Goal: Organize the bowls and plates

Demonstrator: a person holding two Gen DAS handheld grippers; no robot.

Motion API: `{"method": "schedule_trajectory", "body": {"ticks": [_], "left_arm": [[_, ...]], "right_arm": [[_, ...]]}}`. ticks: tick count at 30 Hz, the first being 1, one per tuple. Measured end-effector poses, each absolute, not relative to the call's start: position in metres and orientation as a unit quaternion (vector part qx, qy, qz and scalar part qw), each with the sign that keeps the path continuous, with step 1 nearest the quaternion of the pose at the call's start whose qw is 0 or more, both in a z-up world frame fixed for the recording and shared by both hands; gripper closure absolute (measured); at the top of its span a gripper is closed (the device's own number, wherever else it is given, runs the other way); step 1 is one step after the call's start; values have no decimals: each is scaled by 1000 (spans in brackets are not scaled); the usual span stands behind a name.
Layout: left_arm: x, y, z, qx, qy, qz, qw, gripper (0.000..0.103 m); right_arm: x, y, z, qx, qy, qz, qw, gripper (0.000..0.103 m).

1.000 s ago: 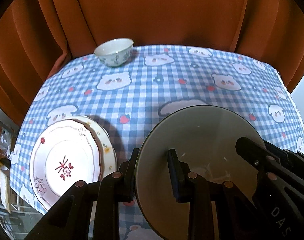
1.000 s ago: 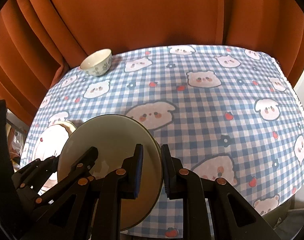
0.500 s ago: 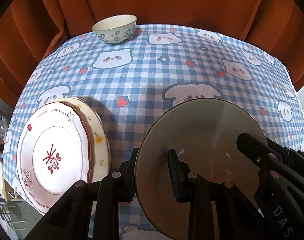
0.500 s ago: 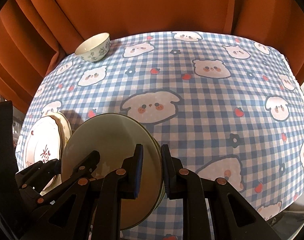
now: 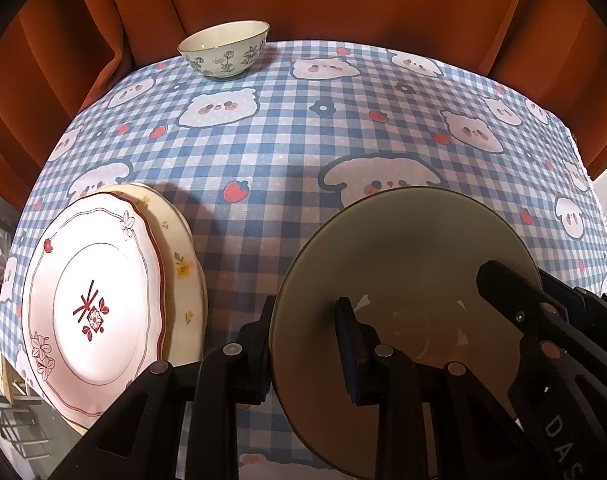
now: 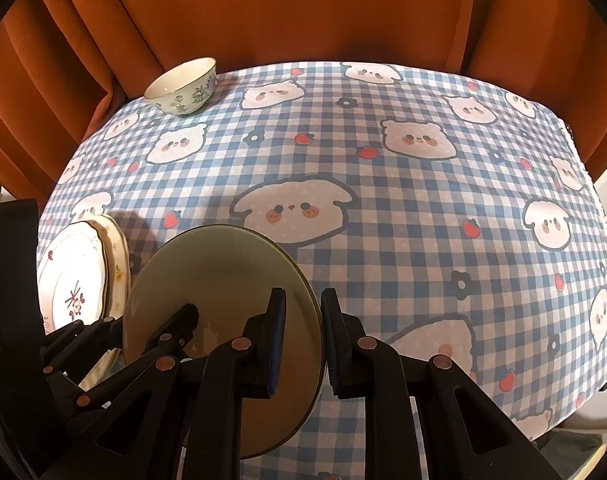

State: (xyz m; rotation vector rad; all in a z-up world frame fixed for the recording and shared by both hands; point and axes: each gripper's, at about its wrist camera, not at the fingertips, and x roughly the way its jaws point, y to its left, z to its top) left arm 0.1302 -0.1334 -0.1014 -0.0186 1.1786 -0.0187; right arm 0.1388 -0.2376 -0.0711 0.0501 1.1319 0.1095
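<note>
Item: olive-green plate [image 5: 403, 264], plain, round. It is hanging tilted above the checked tablecloth [image 5: 287, 152] in the lower middle of the left wrist view, near rim low, far rim raised.

Holders: left hand-held gripper [image 5: 303, 344] is pinching the plate's left rim, one finger on top, one beneath; right hand-held gripper [image 6: 303, 340] is pinching the opposite rim in the same way (it also shows at the lower right of the left wrist view). Both pairs of jaws are pressing on the rim with the plate between them.

Destination, as judged: the stack of two plates at the lower left of both views, a white plate with red flower motif [image 5: 91, 308] lying on a cream plate [image 5: 183, 268] whose edge is peeking out on the right. The stack is lying to the left of the held plate, apart from it and level on the table [image 6: 423, 200]; the left hand-held gripper is the nearer one.

Also present: patterned bowl [image 5: 225, 48], upright, at the upper left, well apart from everything, in front of an orange curtain [image 5: 343, 0].

Coming move, as judged: carrying the plate leftward over the stack and levelling it.
</note>
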Motion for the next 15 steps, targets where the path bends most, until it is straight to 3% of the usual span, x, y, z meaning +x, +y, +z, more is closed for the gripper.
{"method": "schedule_trajectory", "body": {"ticks": [4, 7, 9, 15], "left_arm": [[127, -134, -102, -14, 553, -16, 833, 67], [123, -135, -102, -14, 554, -27, 832, 58], [121, -137, -102, -9, 559, -35, 828, 54], [117, -137, -85, 0, 545, -58, 837, 37]], "right_arm": [[135, -240, -72, 29, 536, 47, 843, 80], [134, -239, -73, 33, 540, 51, 840, 68], [133, -242, -78, 49, 554, 56, 829, 53], [128, -241, -72, 49, 551, 44, 832, 47]]}}
